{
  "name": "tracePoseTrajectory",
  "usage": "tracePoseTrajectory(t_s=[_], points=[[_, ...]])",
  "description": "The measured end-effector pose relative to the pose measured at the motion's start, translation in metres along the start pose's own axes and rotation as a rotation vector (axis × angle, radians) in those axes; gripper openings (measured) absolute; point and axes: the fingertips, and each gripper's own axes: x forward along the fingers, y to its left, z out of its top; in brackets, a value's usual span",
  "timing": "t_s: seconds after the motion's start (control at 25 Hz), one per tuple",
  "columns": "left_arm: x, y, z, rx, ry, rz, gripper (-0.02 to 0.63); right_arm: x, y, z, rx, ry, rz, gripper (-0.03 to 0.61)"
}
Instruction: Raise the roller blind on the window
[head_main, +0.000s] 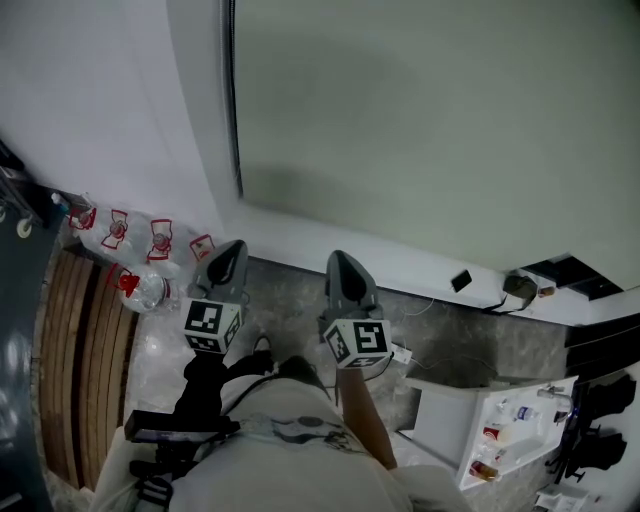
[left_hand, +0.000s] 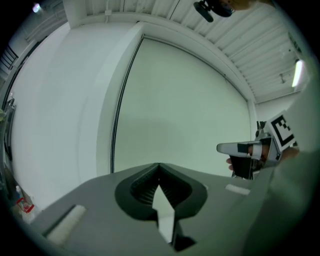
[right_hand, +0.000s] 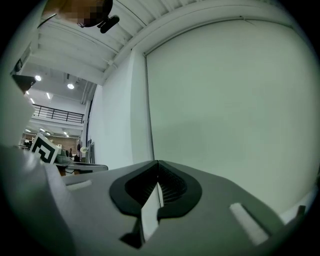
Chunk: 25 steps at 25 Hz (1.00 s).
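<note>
Left tool (head_main: 232, 246) and right tool (head_main: 340, 258): each pinched together at the tips, nothing caught between. Held side by side, close but not touching, and both aimed at the wall ahead. Probably carried closed simply because nothing needs gripping so far.

Straight in front: the roller blind (head_main: 430, 120), fully down, covering the whole window as one flat grey-green sheet. Along its left edge, a thin dark line (head_main: 234, 100), perhaps the frame's edge, perhaps the pull cord; impossible to say which from here.

Judging from that, raising not yet begun: no contact with blind or cord, both tools well short of the sheet. Likely next: locate the cord or chain, most plausibly at that left edge, then open one tool and close it there. Hard to pick out against the pale wall, so worth a careful approach.

Off to the left on the floor (head_main: 290, 300), water bottles (head_main: 140, 285) with red labels, well apart from the work.
</note>
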Motion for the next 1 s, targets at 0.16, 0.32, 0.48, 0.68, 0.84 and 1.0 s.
tracePoseTrajectory(t_s=[0.16,0.32,0.48,0.68,0.84,1.0], points=[[0.015,0.012,0.000,-0.001,0.017,0.011,-0.003,0.028,-0.004,-0.002,0.016,0.011,0.025,0.003],[0.033,0.023,-0.002,-0.011,0.023,0.059,-0.003,0.057,-0.010,-0.006,0.020,0.027,0.081,0.003],[0.061,0.035,0.008,-0.017,-0.005,0.126,-0.003,0.097,-0.020,0.001,0.014,0.020,0.178,0.002],[0.100,0.048,0.025,-0.029,-0.039,0.171,-0.003,0.154,-0.015,0.024,-0.032,-0.006,0.344,0.003],[0.117,0.056,0.032,-0.038,-0.050,0.191,-0.003,0.193,-0.002,0.042,-0.060,-0.025,0.467,0.003],[0.124,0.071,0.030,-0.049,-0.035,0.200,-0.003,0.231,0.020,0.055,-0.081,-0.028,0.575,0.003]])
